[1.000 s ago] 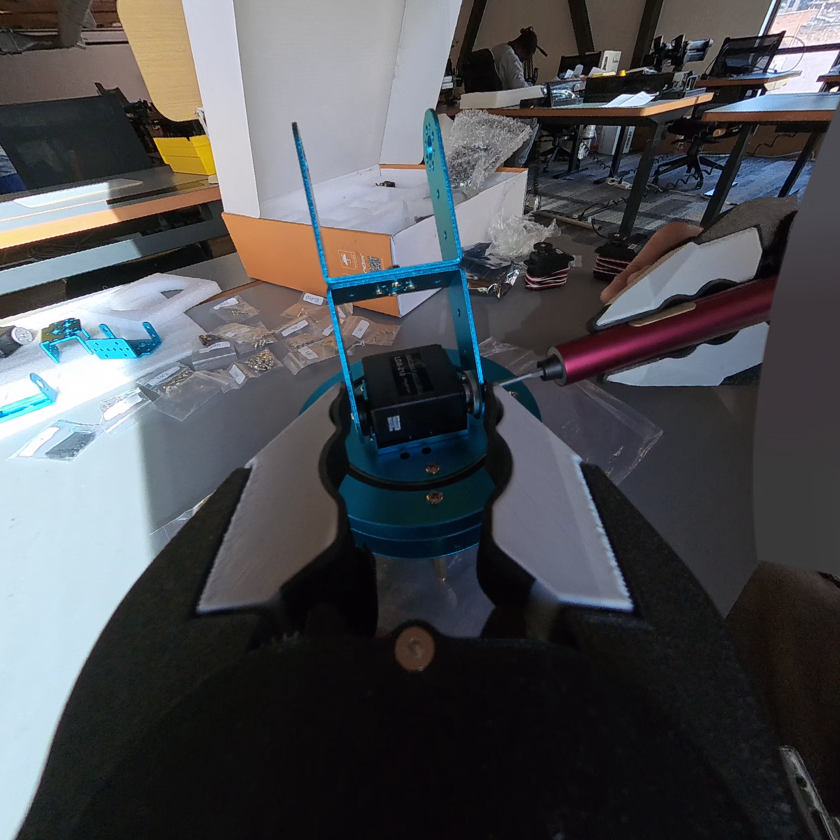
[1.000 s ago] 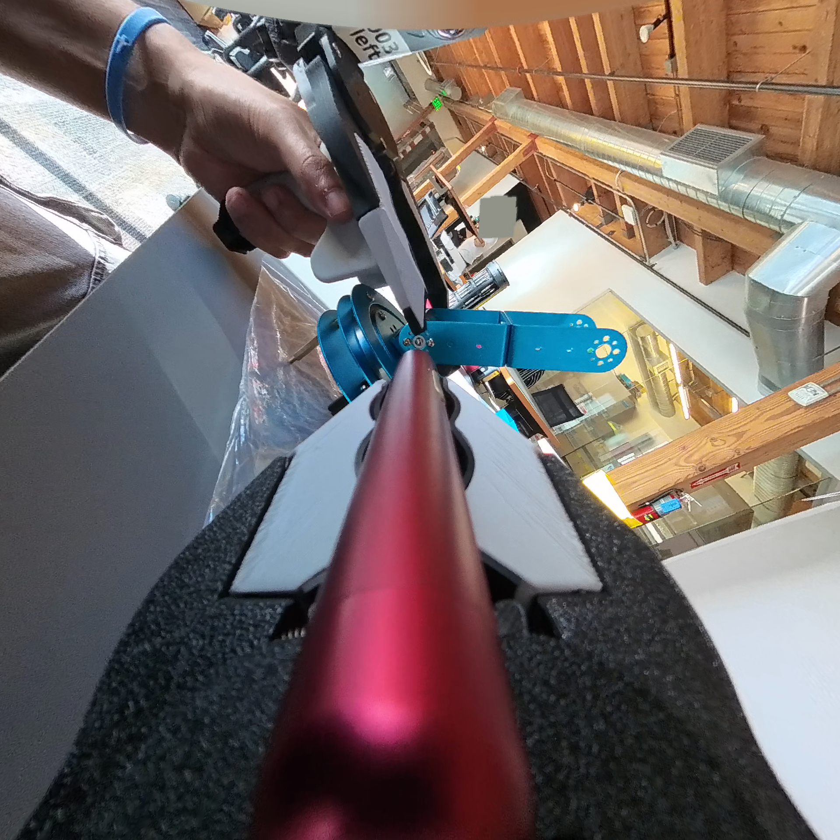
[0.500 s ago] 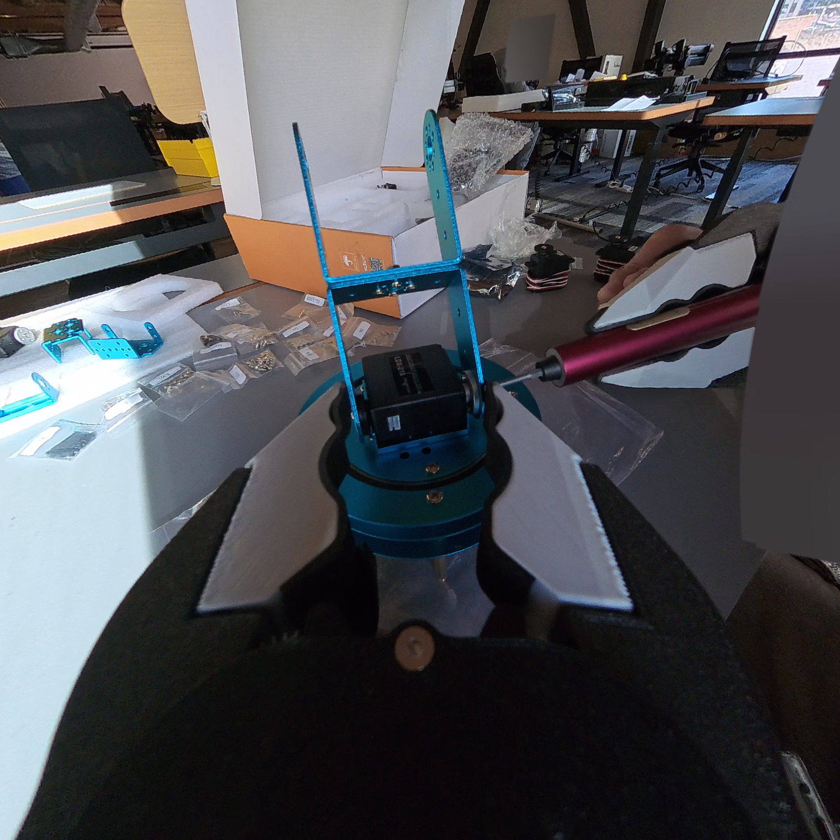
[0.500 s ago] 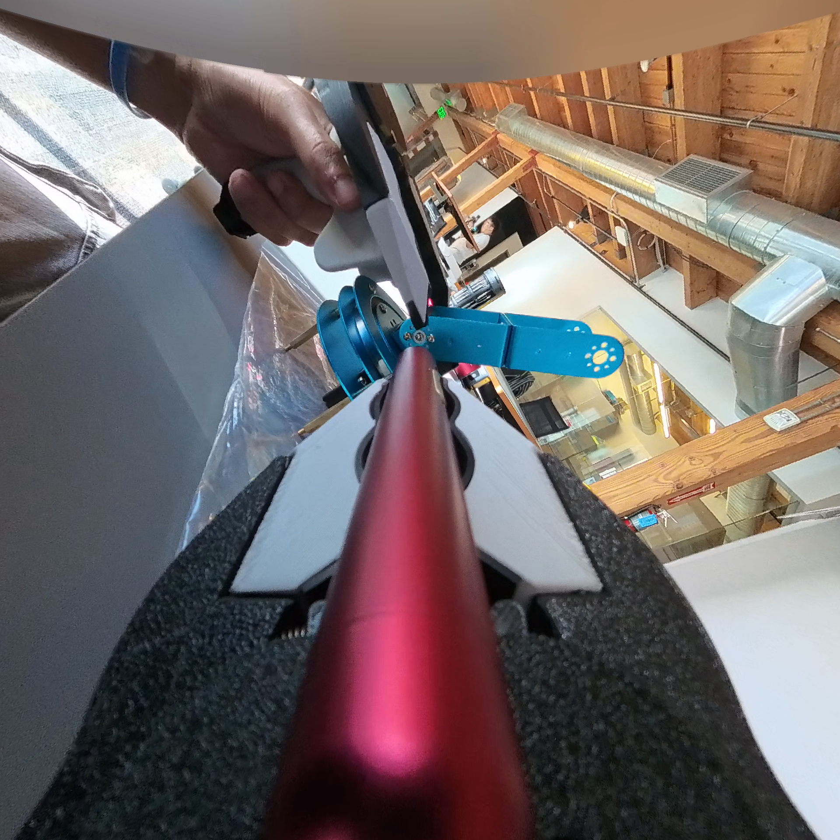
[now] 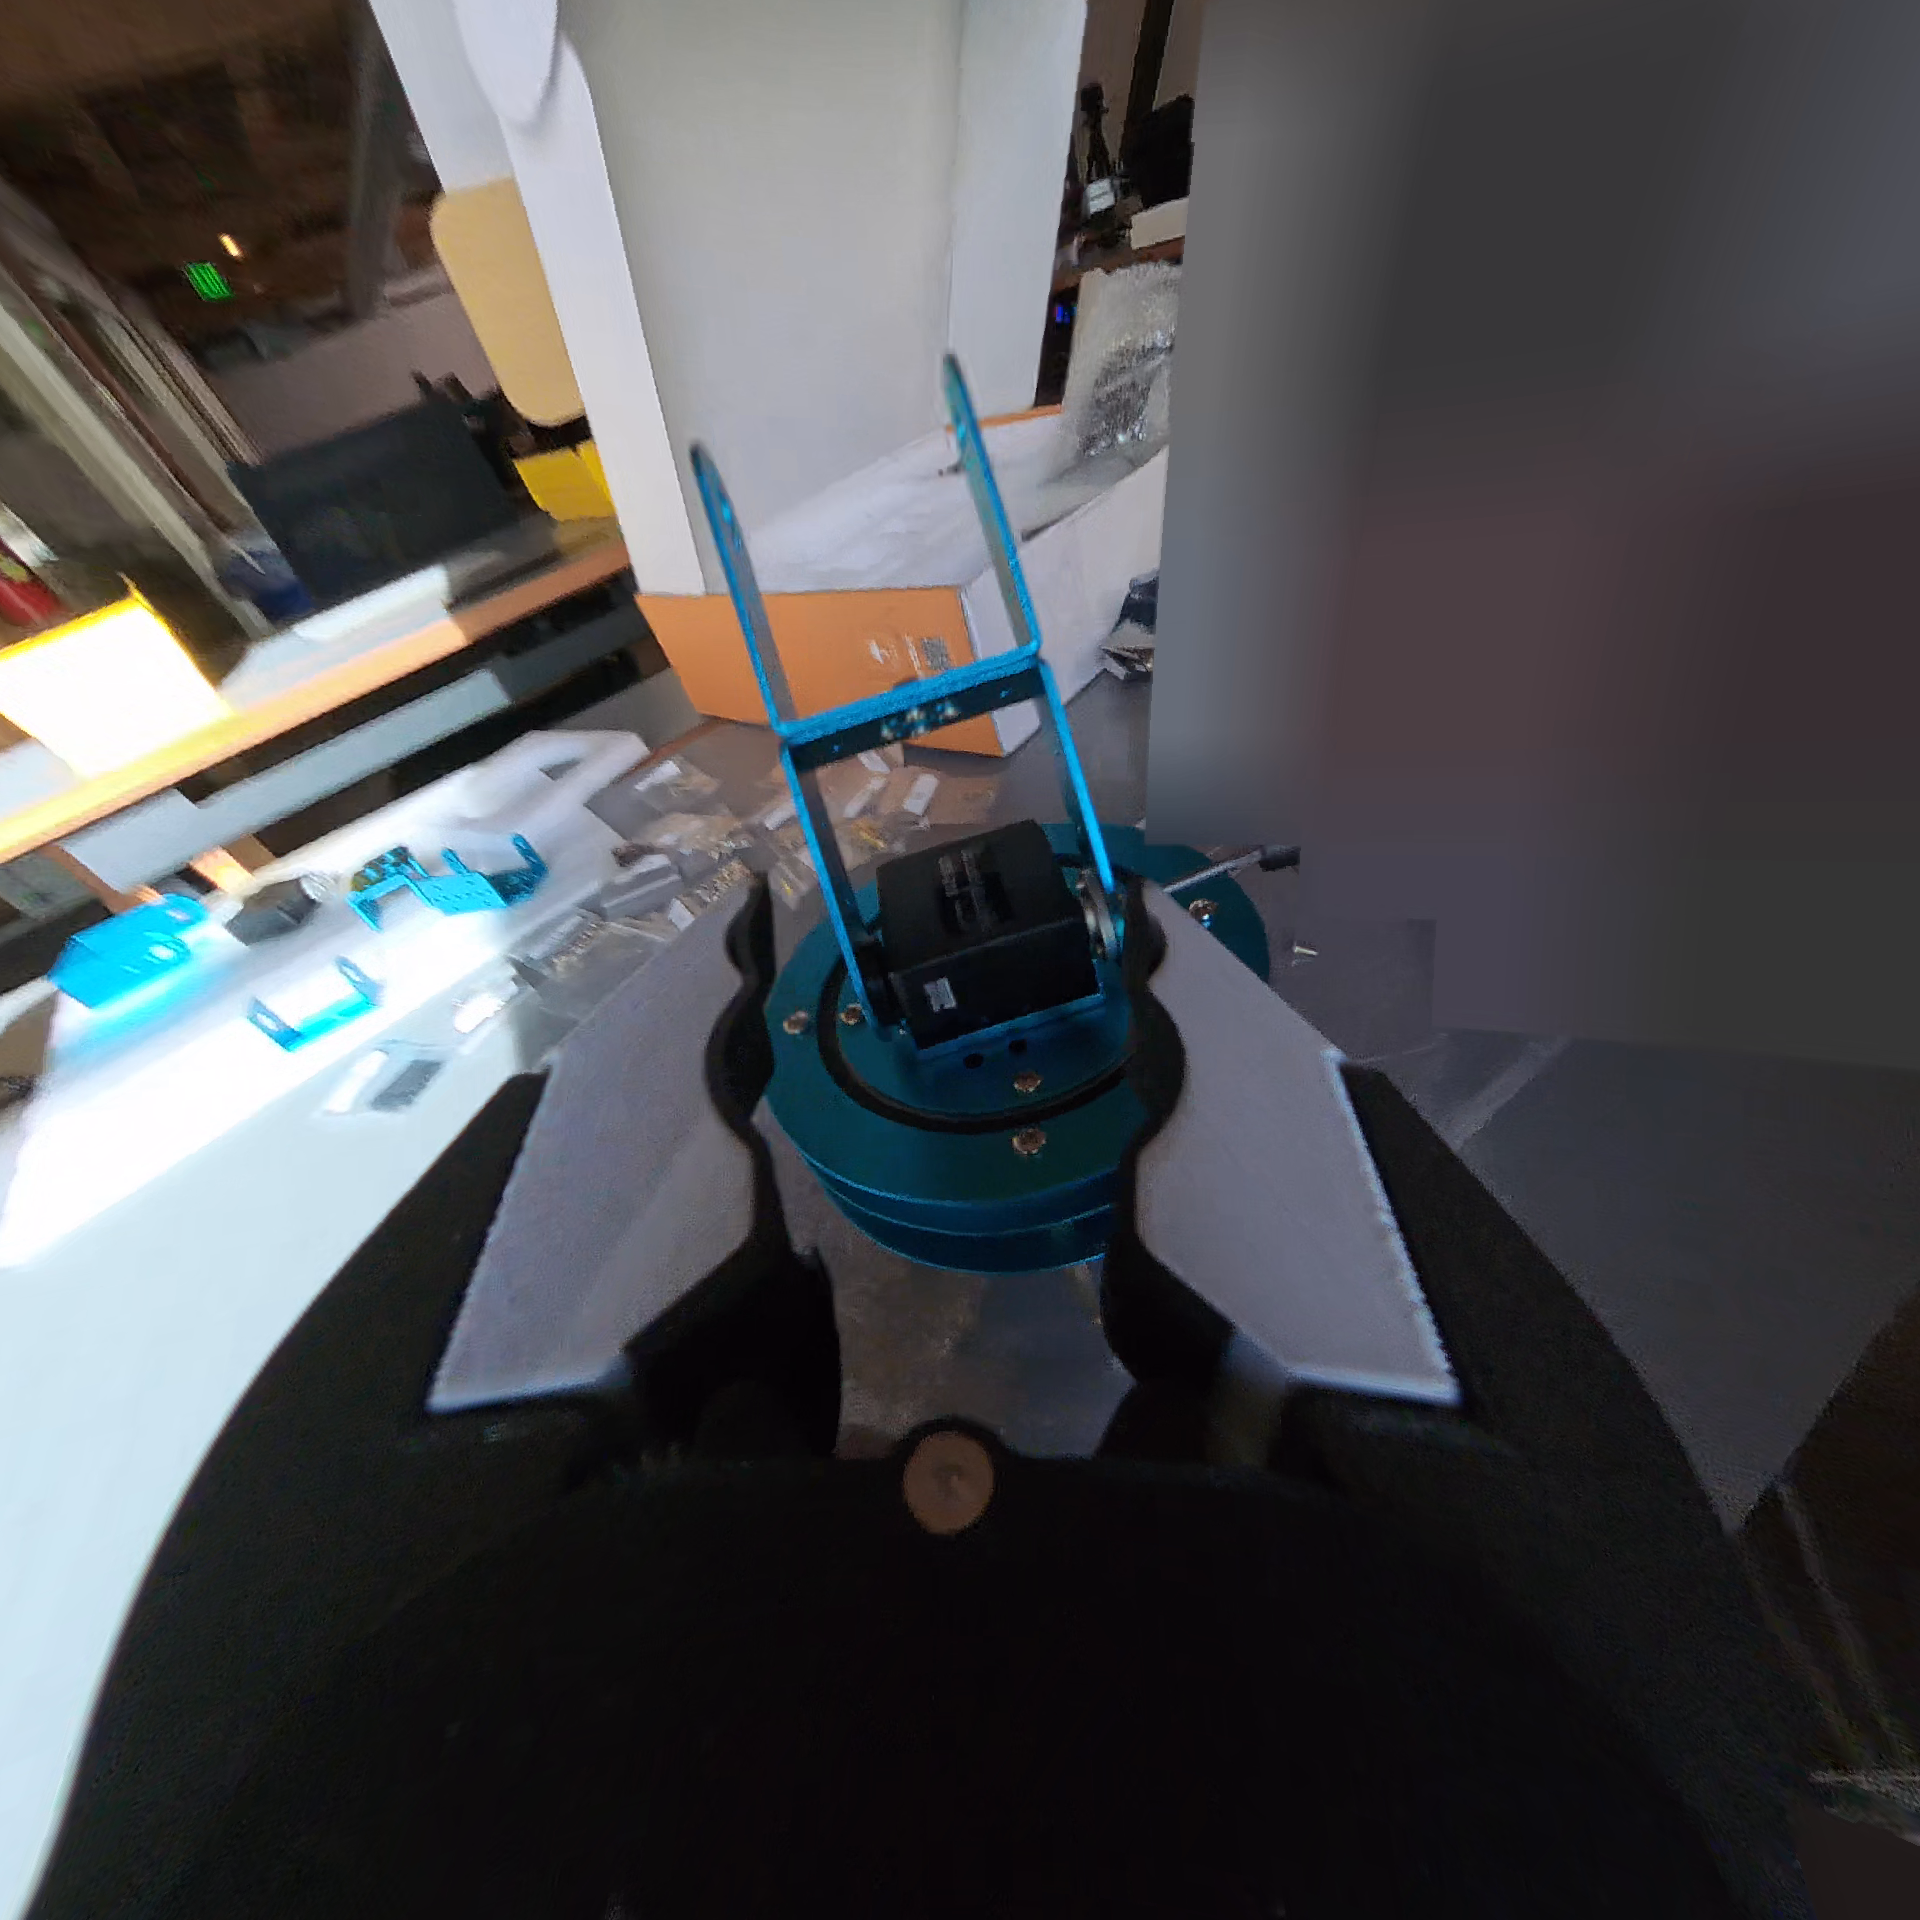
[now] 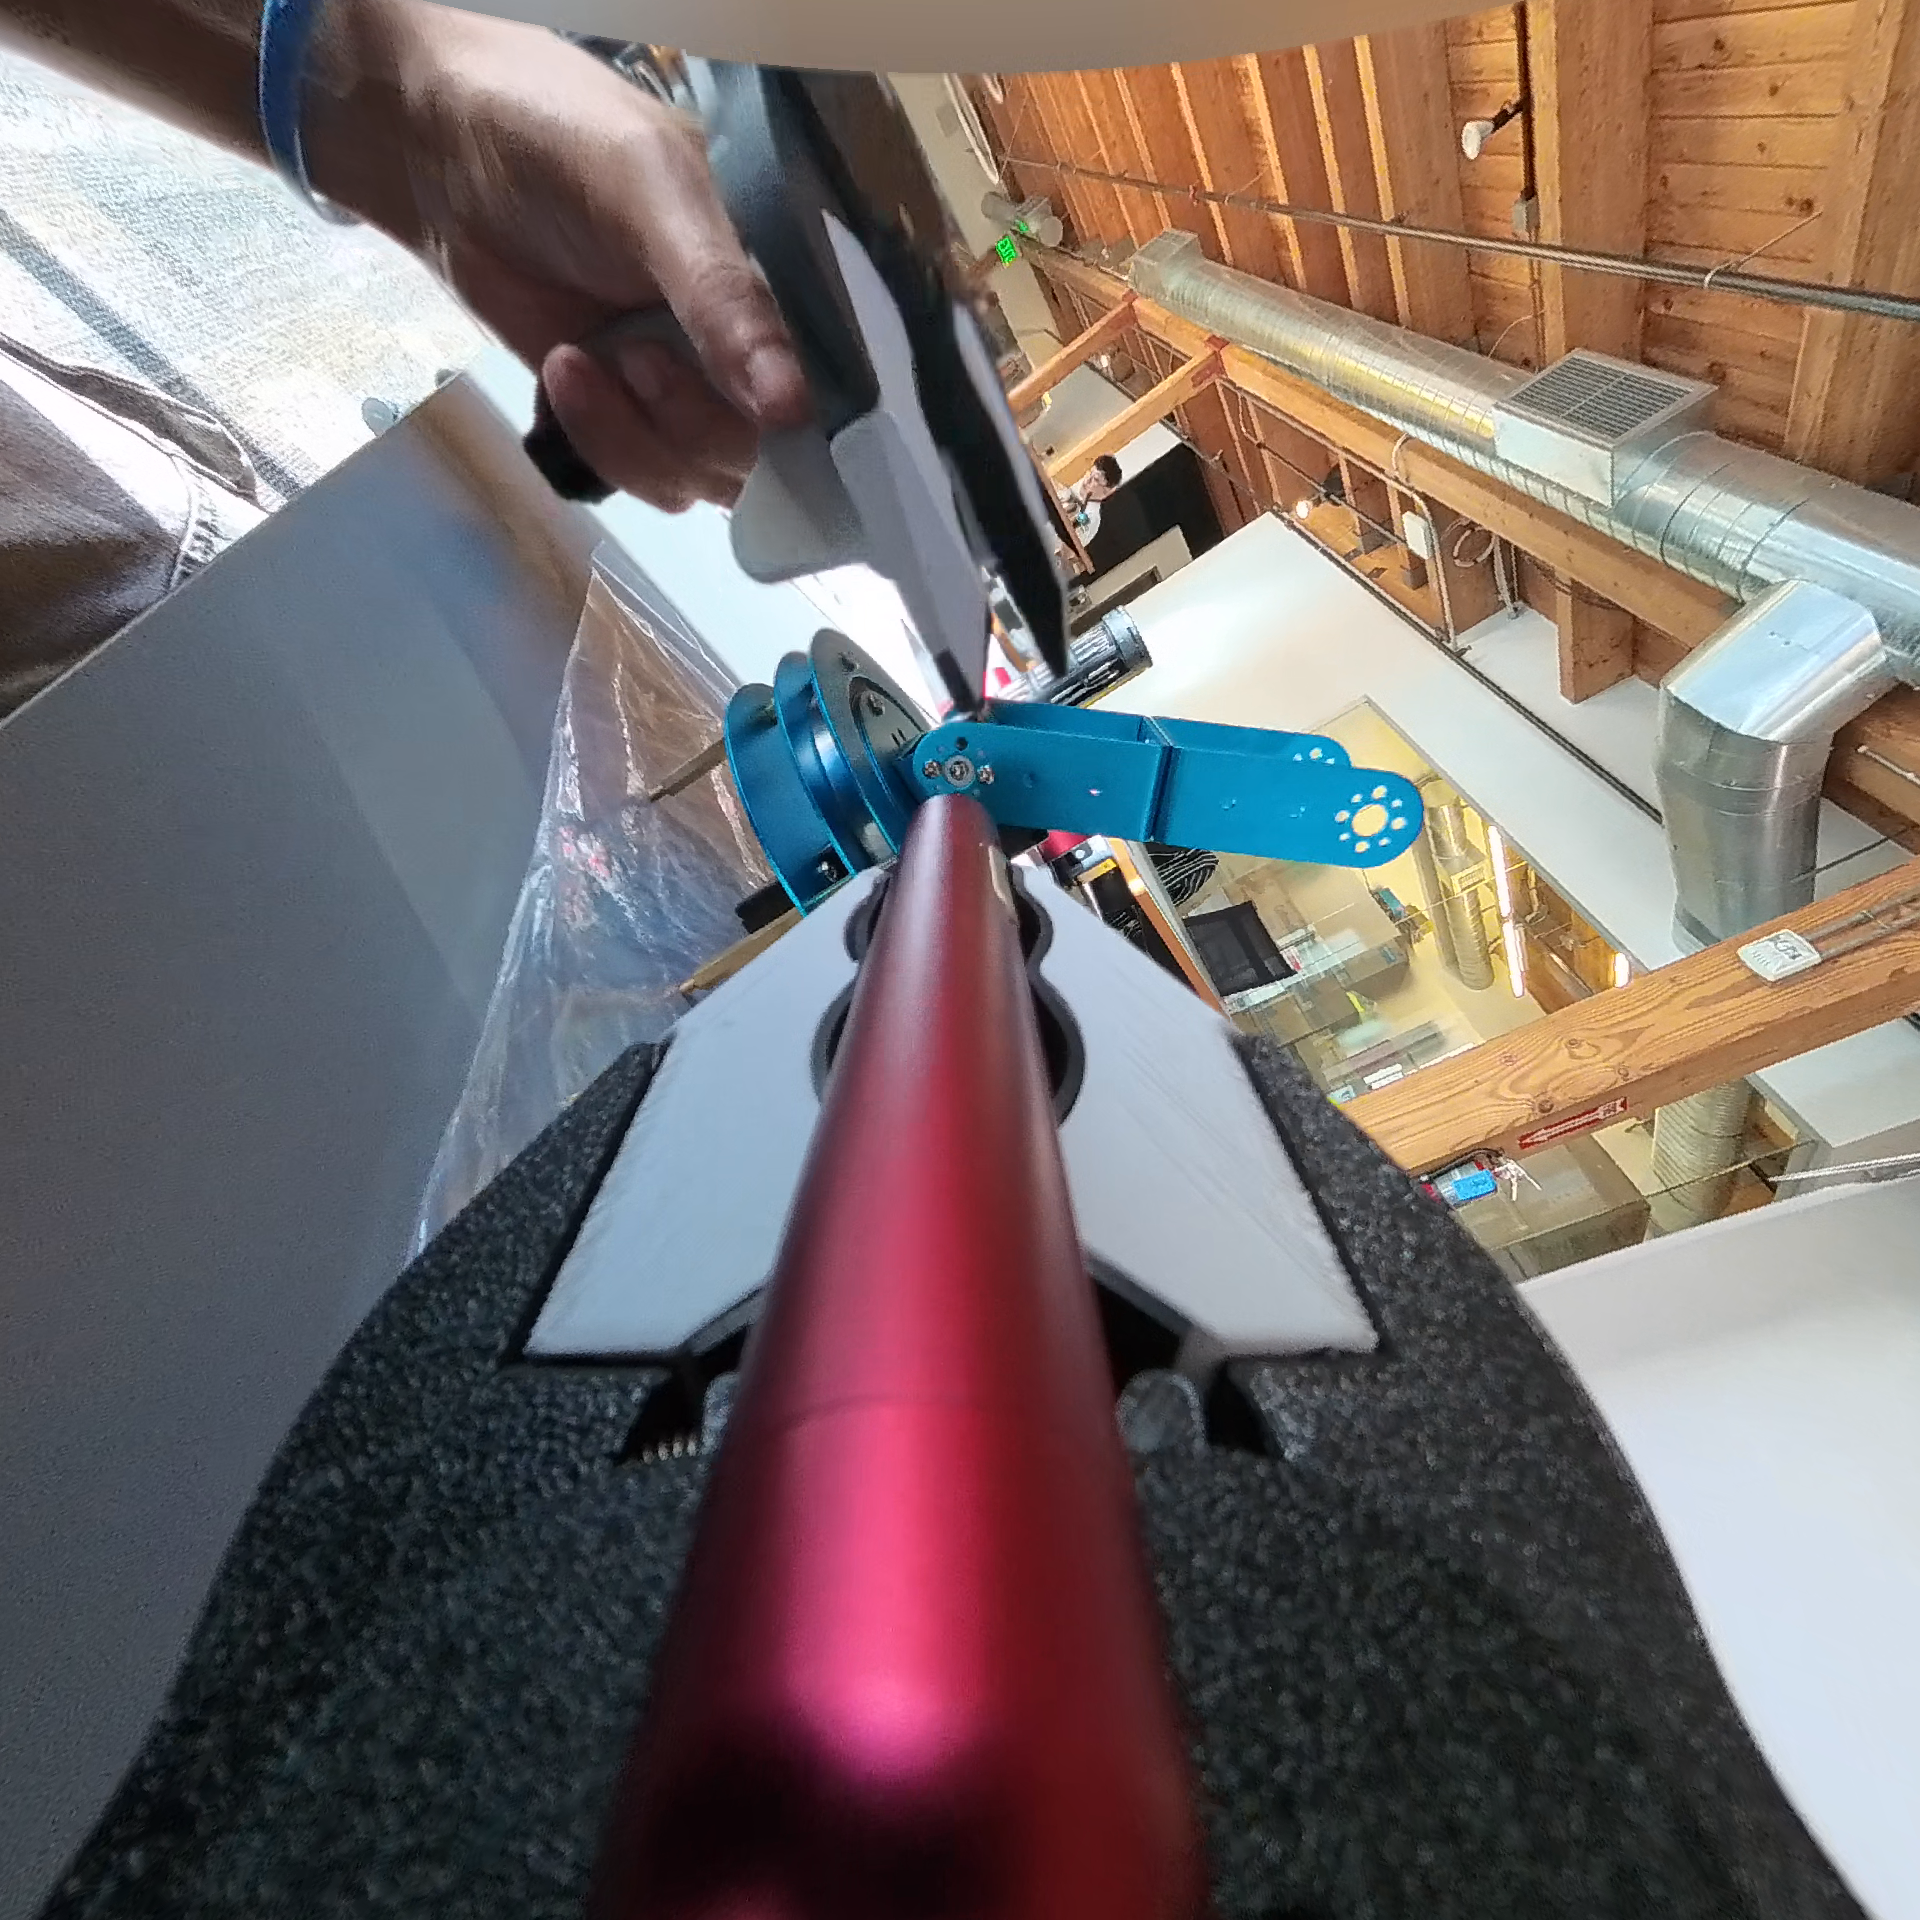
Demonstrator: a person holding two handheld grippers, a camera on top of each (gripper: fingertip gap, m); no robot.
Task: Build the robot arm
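Observation:
A round blue base [image 5: 935,1174] carries a black servo [image 5: 987,935] and a tall blue U-bracket [image 5: 894,717]. My left gripper [image 5: 945,904] flanks the servo. Its right finger [image 5: 1278,1143] lies against the bracket pivot; there is a small gap on the left, so it looks open. My right gripper [image 6: 945,904] is shut on a red screwdriver [image 6: 925,1351]. The screwdriver points at the pivot screw [image 6: 956,771] on the bracket [image 6: 1143,779], close to it. In the left wrist view only the screwdriver's bit [image 5: 1236,864] shows, to the right of the base.
An open white-and-orange box [image 5: 831,655] stands behind the base. Loose blue brackets [image 5: 447,883] and small bags of hardware [image 5: 686,831] lie to the left. A clear plastic bag [image 6: 582,831] lies under the base. A person's hand [image 6: 582,312] holds the left gripper.
The left gripper has rolled and drawn back a little, and its fingers stand slightly wider around the servo. The base and bracket stayed put. The screwdriver tip has backed off slightly from the screw.

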